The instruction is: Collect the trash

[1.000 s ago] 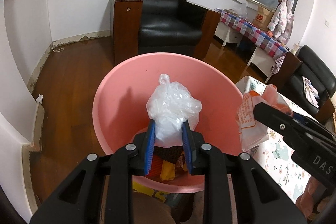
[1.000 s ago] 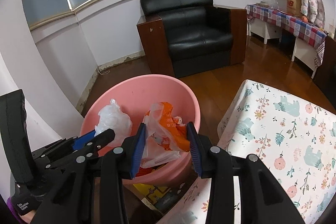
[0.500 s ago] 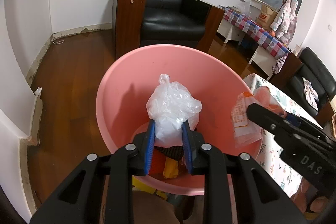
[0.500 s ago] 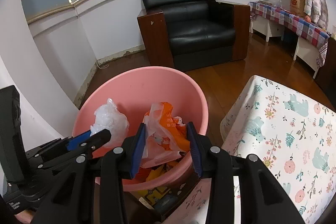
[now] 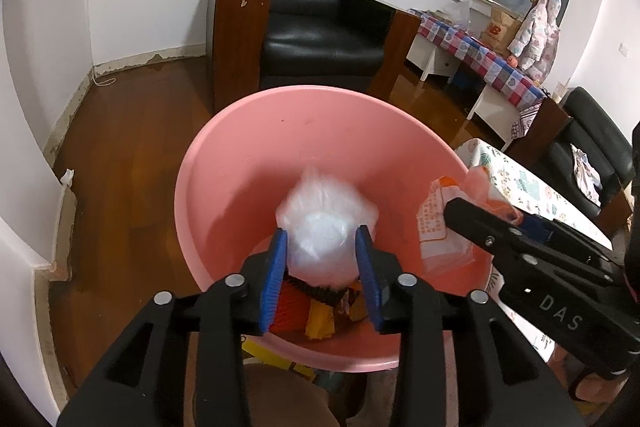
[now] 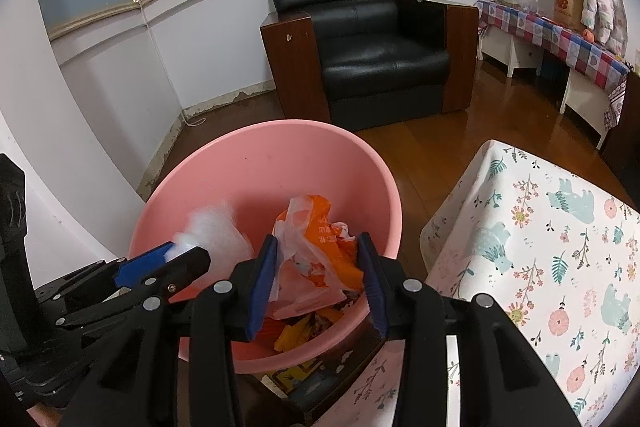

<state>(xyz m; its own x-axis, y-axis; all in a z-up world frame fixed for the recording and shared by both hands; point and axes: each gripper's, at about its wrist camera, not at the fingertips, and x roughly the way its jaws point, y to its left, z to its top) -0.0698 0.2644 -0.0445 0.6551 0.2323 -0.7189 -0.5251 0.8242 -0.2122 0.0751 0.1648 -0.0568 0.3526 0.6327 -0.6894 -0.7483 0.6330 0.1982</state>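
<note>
- Armchair point(image 6: 372, 43): black, with brown wooden side panels, against the wall at 12 o'clock in both views.
- Table point(image 6: 552, 267): at 4 o'clock in the right view, under a white cloth printed with bears and flowers.
- Basin point(image 5: 256, 163): pink and round, below both grippers; in its bottom lie red, yellow and orange scraps.
- Right gripper point(image 6: 320, 271): its black body reads "DAS" in white letters where it shows at 4 o'clock in the left view. The blue pads clasp the orange bag on both sides.
- Left gripper point(image 5: 322, 259): the jaws have just been opening, and the blue pads stand at either side of the white bag; whether they still touch it is hard to tell, as the bag is blurred, but it looks let go.
- Orange bag point(image 6: 320, 251): crumpled plastic, orange and translucent white, held over the basin's right half. It bears printed characters, too small to read.
- White bag point(image 5: 324, 227): a translucent bundle, smeared by motion, over the middle of the basin between the left pads.
- Cardboard box point(image 5: 502, 29): on the checked side table at 2 o'clock, with a red logo that may read "NB".
</note>
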